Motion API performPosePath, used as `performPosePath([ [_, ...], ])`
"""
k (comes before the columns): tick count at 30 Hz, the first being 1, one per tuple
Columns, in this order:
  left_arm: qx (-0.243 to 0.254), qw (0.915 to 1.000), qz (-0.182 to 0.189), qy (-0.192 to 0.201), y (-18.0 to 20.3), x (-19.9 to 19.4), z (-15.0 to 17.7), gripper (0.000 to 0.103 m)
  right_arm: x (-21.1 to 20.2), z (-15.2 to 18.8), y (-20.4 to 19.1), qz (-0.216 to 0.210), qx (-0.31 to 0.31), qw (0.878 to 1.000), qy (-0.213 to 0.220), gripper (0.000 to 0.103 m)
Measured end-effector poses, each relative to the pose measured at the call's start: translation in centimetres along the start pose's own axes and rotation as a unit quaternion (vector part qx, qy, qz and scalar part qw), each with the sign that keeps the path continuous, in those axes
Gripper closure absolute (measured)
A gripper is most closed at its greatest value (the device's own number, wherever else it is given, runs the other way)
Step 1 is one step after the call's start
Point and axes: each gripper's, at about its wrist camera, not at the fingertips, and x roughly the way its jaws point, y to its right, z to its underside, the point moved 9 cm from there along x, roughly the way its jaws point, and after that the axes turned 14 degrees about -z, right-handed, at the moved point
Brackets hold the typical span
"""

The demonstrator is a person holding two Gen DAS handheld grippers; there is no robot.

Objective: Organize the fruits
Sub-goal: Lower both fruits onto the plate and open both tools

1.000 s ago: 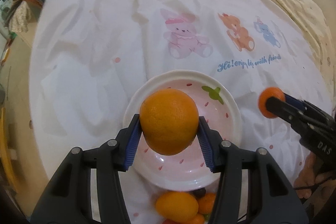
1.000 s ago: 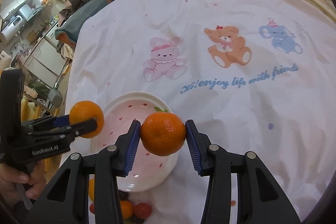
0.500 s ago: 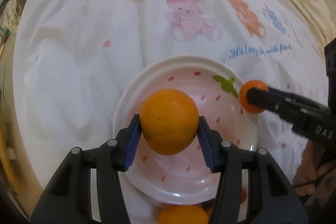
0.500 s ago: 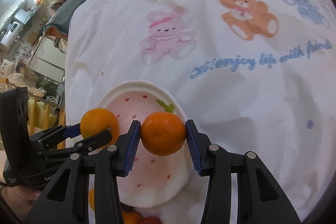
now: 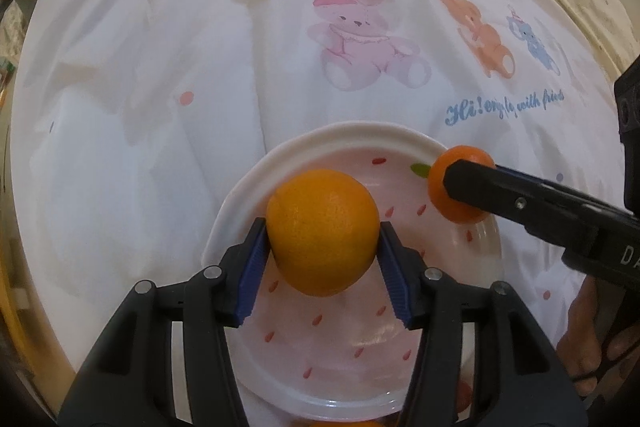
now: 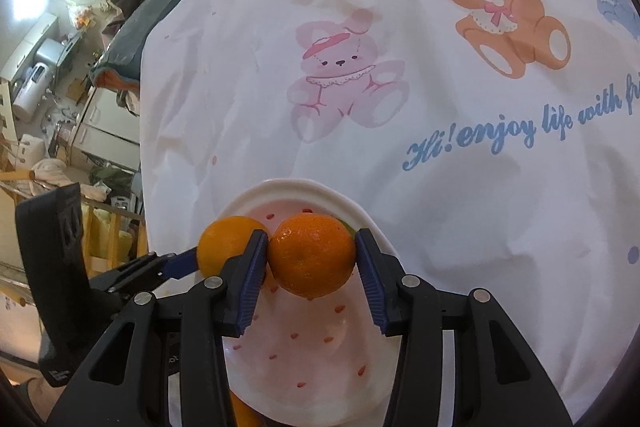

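A pink-and-white strawberry-pattern plate (image 5: 320, 135) lies on a white bedsheet. My left gripper (image 5: 322, 225) is shut on a large orange (image 5: 322, 239) and hangs just above the plate's middle. From the right comes my right gripper (image 5: 450, 183), shut on a smaller tangerine (image 5: 436, 195) over the plate's right rim. In the right wrist view the right gripper (image 6: 310, 239) has the tangerine (image 6: 312, 263) between its blue pads, which still touch it as the jaws begin opening. There the orange (image 6: 224, 239) sits just to its left over the plate (image 6: 280, 185), almost touching it.
The white sheet (image 5: 160, 107) carries bear and rabbit prints and blue lettering. Slivers of other fruit (image 6: 240, 411) show at the plate's near edge. A person's hand (image 5: 592, 327) holds the right gripper. Beyond the bed's left side are a wooden rail (image 6: 100, 227) and room clutter.
Both grippers have come down toward the plate with their fruits. The right gripper has moved in over the plate's rim, so the tangerine and the orange now hang side by side.
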Motion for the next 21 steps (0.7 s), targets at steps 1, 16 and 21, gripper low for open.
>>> performPosePath([
  [1, 0.0, 1.0, 0.001, -0.004, 0.0, 0.0, 0.0, 0.053, 0.0, -0.1, 0.1, 0.001, 0.003, 1.0, -0.001, 0.054],
  [16, 0.002, 0.9999, 0.015, -0.006, 0.3, -0.4, 0.5, 0.029, -1.3, -1.1, -0.4, 0.001, -0.012, 1.0, 0.027, 0.028],
  [21, -0.004, 0.9997, 0.026, -0.004, 0.1, -1.2, 0.4, 0.029, -1.8, -1.2, -0.1, 0.004, -0.01, 0.999, 0.032, 0.028],
])
